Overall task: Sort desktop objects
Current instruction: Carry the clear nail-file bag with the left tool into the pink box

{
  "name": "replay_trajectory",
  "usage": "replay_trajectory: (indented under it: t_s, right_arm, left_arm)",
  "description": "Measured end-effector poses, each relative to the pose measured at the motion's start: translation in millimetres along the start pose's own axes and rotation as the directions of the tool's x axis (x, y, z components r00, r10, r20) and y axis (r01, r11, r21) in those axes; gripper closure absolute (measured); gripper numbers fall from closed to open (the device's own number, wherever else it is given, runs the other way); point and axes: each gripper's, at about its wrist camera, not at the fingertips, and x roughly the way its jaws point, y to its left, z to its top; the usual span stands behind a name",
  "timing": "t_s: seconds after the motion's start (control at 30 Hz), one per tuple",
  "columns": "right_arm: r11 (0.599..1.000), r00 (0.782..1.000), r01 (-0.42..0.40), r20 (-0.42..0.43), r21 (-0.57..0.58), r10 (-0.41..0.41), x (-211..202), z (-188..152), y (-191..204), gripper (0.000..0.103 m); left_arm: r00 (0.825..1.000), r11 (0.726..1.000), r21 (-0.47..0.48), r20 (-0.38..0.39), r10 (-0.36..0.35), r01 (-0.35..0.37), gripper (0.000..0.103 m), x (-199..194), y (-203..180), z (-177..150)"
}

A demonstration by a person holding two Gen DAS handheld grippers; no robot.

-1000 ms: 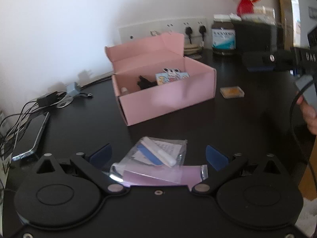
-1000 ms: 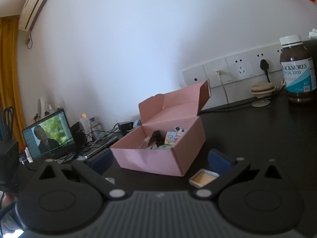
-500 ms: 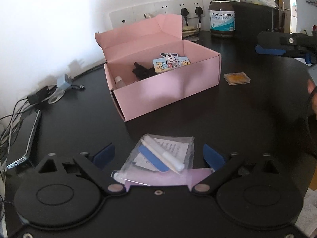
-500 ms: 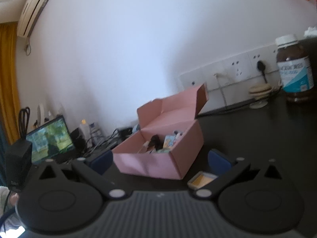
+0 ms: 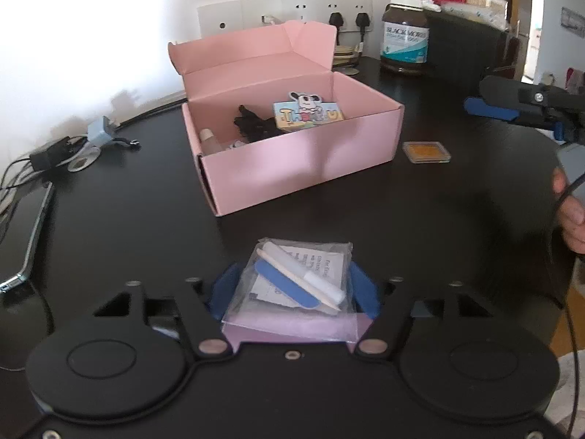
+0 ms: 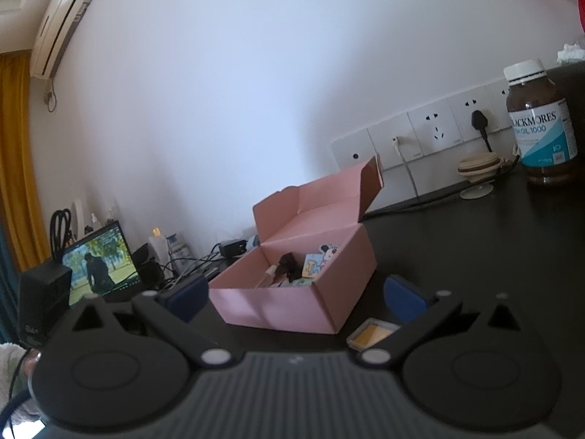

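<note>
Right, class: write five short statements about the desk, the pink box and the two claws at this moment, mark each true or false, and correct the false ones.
1. The pink box is open. True.
2. The left claw is shut on the clear bag. True.
3. The orange case lies inside the box. False: it lies on the desk beside the box.
4. The right claw holds the bottle. False: it is open and holds nothing; the bottle stands by the wall.
5. The box holds nothing. False: a cartoon card and a black thing lie in it.
</note>
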Motion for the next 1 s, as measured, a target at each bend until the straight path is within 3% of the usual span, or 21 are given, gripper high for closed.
replay_trajectory:
  t_s: [0.17,0.33,0.63,1.0]
  right_arm:
    - [1.0,1.0,-0.002,-0.007,0.002,0.002,0.4,0.1,-0.5,0.001]
    - [1.0,1.0,-0.002,-0.006,0.013,0.002,0.5,0.3,-1.8,0.001]
    - [1.0,1.0,-0.003,-0.007,0.017,0.003,-0.4,0.0,-2.0,0.001]
    - [0.999,1.0,0.006,-0.025,0.035,-0.005,2.4,0.4,-3.9,0.001]
  left_arm:
    - [1.0,1.0,0.013,0.015,-0.005,0.005,0.046,-0.8,-2.9,0.5]
    - [0.999,0.999,0.039,0.046,0.009,-0.011,0.047,-3.5,-10.8,-1.4]
    - [0.99,0.999,-0.023,0.135,0.044,-0.042,0.047,-19.2,-4.4,5.7]
    - [0.963,0.992,-0.028,0.238,0.123,-0.12,0.047,-37.3,7.5,61.8]
